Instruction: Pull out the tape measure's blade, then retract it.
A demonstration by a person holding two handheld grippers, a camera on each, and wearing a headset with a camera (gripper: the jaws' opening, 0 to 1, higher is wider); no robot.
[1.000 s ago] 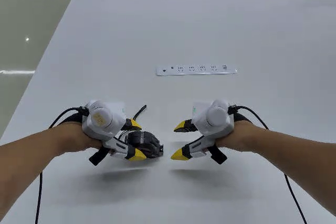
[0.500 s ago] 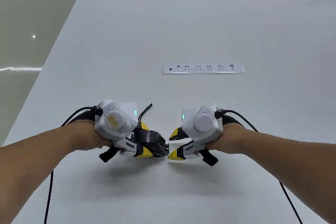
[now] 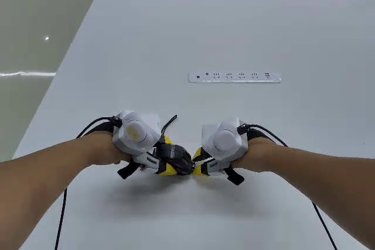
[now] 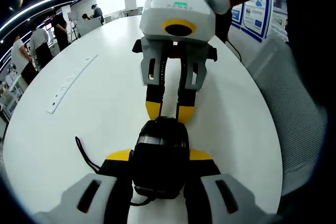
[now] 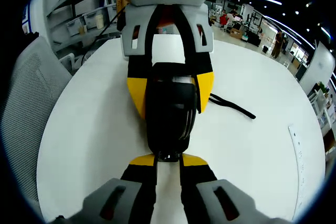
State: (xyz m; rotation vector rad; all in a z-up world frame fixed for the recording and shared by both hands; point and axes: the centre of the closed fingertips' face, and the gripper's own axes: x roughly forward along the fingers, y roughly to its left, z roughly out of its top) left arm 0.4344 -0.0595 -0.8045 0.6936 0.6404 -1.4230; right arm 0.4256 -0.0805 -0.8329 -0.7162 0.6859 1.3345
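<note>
Within left claw (image 4: pixel 160 155) — tape measure (image 4: pixel 160 142), clamped

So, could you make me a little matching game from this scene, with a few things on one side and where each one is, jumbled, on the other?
Things:
1. tape measure
2. right gripper
3. power strip
4. left gripper

Places:
A. lying farther back on the white table
B. clamped around the black case's sides
C. held between yellow-tipped jaws
D. tips at the case's front end

Pairs: 1-C, 2-D, 3-A, 4-B
</note>
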